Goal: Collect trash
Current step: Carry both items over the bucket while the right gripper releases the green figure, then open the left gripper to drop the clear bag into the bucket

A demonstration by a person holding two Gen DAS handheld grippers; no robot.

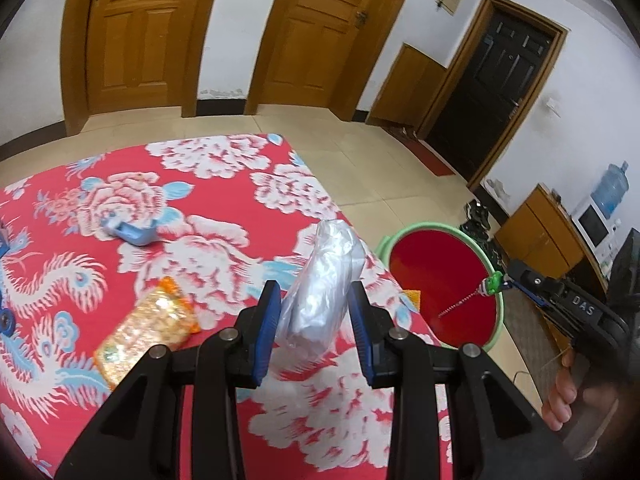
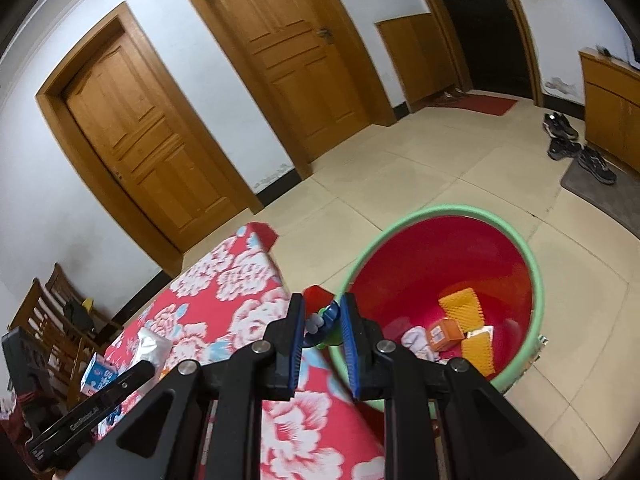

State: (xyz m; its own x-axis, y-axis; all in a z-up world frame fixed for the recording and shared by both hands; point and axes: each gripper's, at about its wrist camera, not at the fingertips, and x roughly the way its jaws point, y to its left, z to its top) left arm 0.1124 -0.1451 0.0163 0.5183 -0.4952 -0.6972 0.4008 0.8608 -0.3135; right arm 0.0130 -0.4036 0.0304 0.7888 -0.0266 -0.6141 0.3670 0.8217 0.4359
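- Silvery crumpled plastic, a wadded bag (image 1: 320, 280), sits clenched between the blue pads of the left gripper (image 1: 316, 332); its upper end stands up past the pad tips, gripped low, probably so the bulk hangs free for dropping.
- Left gripper is above the near corner of the surface (image 1: 224, 256), which is draped in a red floral cloth, tilted toward the bin (image 1: 440, 284) just off that edge.
- Right gripper (image 2: 323, 334) has its jaws nearly closed on a small green-and-blue piece of trash (image 2: 322, 322), apparently a little toy or clip with a thin spring-like tail; it looks pinched at one end.
- Right gripper hangs at the bin's green rim, the piece over or just beside the opening; I cannot tell which.
- Red-lined bin stands on the tile floor, touching or just beside the surface corner, likely placed for short carries. Inside: orange wrappers (image 2: 460, 304), a small orange box (image 2: 446, 334), white tissue (image 2: 418, 342).
- Left on the cloth: a yellow-orange snack packet (image 1: 148, 336) and a pale blue plastic scrap (image 1: 134, 232).
- Judgement: both loads are near release.
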